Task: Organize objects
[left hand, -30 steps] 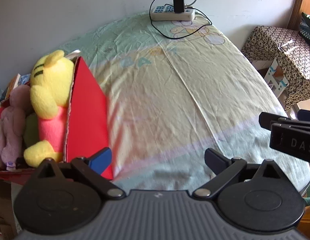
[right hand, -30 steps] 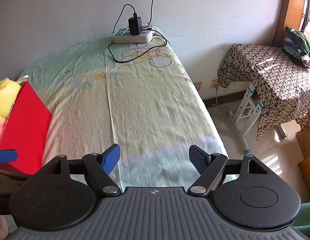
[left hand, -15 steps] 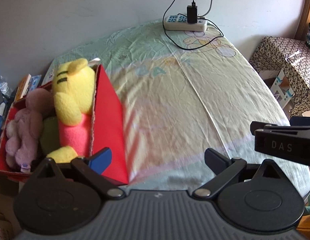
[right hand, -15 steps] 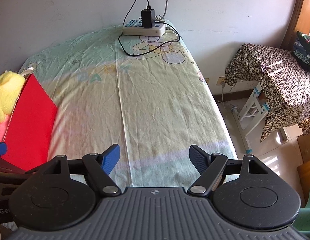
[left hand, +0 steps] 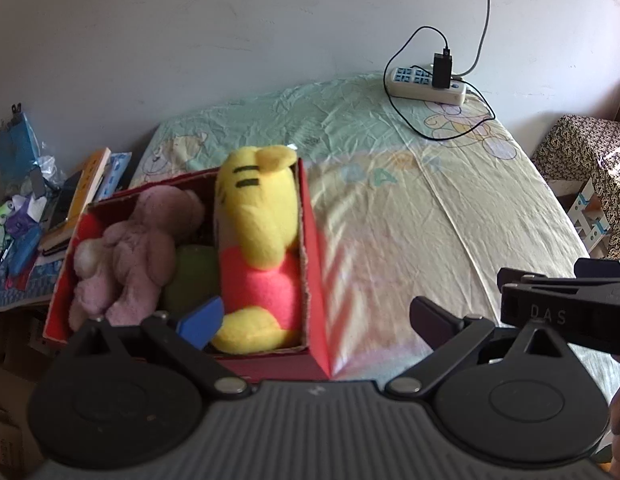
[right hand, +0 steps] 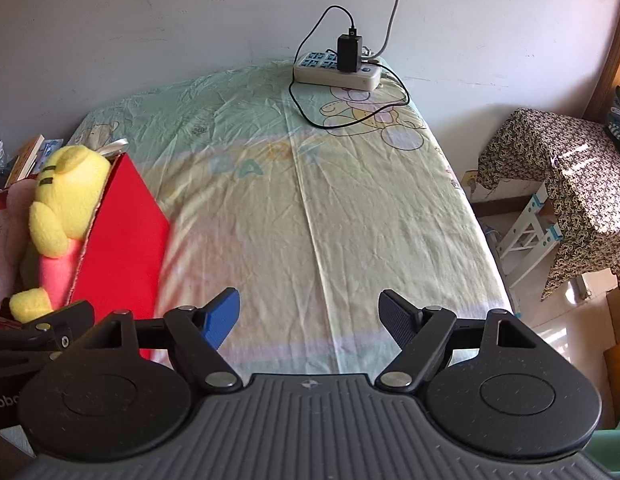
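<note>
A red box stands at the bed's left edge. In it lie a yellow bear plush in a pink shirt, a pink plush and a green toy. My left gripper is open and empty, above the box's near right corner. My right gripper is open and empty over the bed's near end; part of it shows in the left wrist view. The box and the yellow plush also show at the left of the right wrist view.
A white power strip with a black charger and cable lies at the far end of the bed. Books and clutter sit left of the box. A table under patterned cloth stands at the right.
Both grippers have pulled back and up, and the left one has turned left, so the box's inside with the plush toys now shows. Both stay open.
</note>
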`<state>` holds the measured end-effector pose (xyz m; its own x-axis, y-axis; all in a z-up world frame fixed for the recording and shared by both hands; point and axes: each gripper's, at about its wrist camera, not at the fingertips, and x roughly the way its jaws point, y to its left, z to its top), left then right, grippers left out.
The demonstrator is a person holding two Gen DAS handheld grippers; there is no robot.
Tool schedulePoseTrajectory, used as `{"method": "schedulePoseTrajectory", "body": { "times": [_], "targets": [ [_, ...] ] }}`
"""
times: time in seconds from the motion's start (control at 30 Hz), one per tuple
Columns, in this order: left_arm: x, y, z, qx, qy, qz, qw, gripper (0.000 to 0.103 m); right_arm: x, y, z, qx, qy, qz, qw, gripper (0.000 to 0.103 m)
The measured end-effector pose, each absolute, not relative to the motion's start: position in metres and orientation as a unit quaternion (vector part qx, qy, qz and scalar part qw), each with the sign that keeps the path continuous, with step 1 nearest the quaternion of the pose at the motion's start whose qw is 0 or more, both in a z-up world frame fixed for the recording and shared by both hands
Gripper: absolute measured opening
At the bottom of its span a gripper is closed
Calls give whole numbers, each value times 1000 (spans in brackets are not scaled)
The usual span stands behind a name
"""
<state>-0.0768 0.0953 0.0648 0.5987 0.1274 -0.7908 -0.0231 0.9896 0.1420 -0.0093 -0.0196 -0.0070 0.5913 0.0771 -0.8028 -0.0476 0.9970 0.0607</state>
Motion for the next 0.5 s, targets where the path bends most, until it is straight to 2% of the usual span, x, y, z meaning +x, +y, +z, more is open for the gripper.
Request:
{"method": "schedulePoseTrajectory", "body": {
  "times": [0.5],
  "targets": [
    [-93,219,78,40,423,53,904,100,-33,92,21,6,419,25,908,79]
  ]
}}
